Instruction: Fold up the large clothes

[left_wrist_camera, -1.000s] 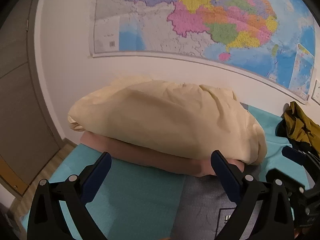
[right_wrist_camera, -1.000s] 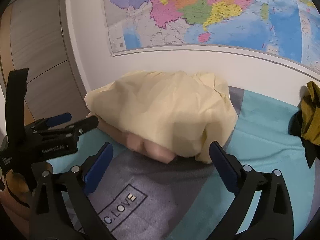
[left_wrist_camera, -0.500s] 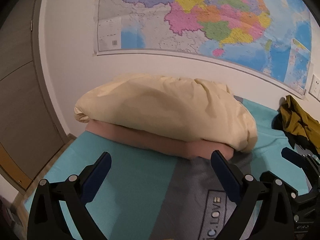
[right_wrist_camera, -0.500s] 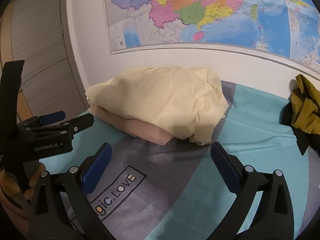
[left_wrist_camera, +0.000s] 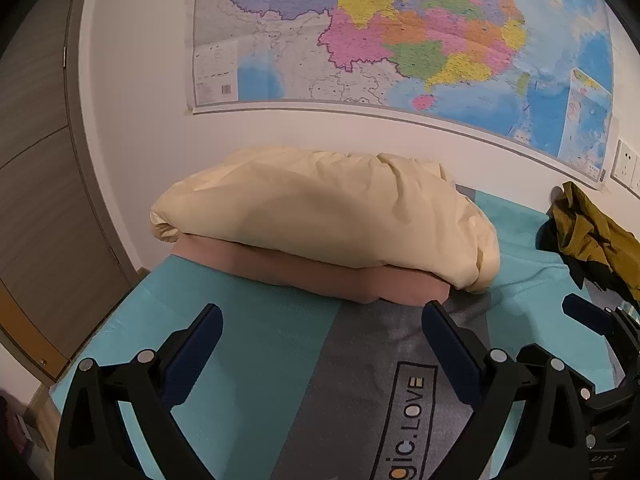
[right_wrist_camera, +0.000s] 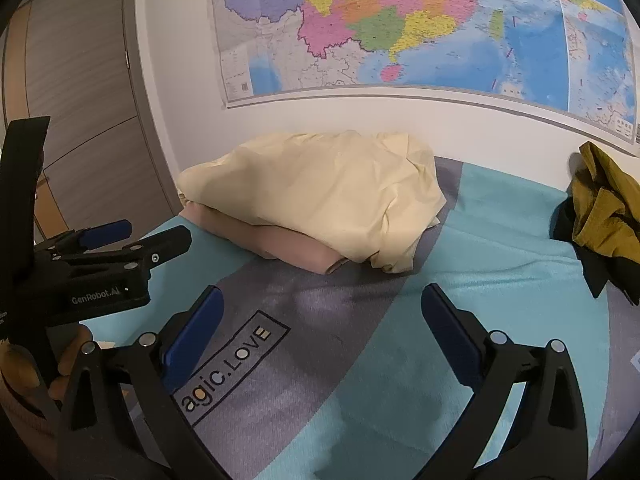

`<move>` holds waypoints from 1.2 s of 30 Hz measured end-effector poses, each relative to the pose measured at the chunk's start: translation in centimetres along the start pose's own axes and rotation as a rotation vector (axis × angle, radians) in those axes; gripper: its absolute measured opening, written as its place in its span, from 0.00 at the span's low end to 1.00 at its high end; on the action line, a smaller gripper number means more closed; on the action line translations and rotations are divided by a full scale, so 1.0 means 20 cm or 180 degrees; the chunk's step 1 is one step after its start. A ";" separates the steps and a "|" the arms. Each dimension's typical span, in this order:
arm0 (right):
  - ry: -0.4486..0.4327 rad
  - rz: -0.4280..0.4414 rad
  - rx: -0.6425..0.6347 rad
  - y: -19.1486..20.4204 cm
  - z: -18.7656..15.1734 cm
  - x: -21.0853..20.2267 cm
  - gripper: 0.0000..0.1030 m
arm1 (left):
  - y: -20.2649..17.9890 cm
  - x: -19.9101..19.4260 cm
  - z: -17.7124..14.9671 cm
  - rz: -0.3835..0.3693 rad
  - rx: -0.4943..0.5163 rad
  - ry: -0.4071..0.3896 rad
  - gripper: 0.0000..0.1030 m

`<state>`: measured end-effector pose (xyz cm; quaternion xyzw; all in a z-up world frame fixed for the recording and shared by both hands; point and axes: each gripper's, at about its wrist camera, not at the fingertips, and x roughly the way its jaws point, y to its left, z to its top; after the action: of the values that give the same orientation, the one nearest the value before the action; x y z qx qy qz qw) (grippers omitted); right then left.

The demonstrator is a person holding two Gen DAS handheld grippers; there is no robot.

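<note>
Cream garment [left_wrist_camera: 328, 216] folded, puffy, atop pink garment [left_wrist_camera: 312, 272], w/ wrinkles.

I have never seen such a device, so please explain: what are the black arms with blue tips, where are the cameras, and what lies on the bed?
No robot here: a person carries one hand-held gripper in each hand, with a camera looking along its fingers. The left gripper and right gripper are both open and hold nothing. On the bed cover a cream cloth lies folded on a pink cloth. An olive garment lies crumpled at the right. A map hangs on the wall.
</note>
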<state>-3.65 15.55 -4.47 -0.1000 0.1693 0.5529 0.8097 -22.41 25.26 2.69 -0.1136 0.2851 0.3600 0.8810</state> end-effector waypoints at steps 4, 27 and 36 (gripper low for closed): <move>-0.0017 0.0007 -0.0020 0.01 -0.01 -0.02 0.95 | 0.00 -0.01 -0.01 0.0014 0.0002 -0.0008 0.93; -0.0063 0.0020 -0.0022 0.02 -0.02 -0.07 0.95 | -0.02 -0.05 -0.03 0.0025 0.0025 -0.0048 0.93; -0.0057 0.0011 -0.0011 0.03 -0.02 -0.08 0.95 | -0.02 -0.06 -0.03 0.0020 0.0015 -0.0045 0.93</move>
<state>-4.78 14.21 -4.29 -0.0962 0.1612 0.5555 0.8101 -23.09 24.01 2.90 -0.1081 0.2801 0.3630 0.8821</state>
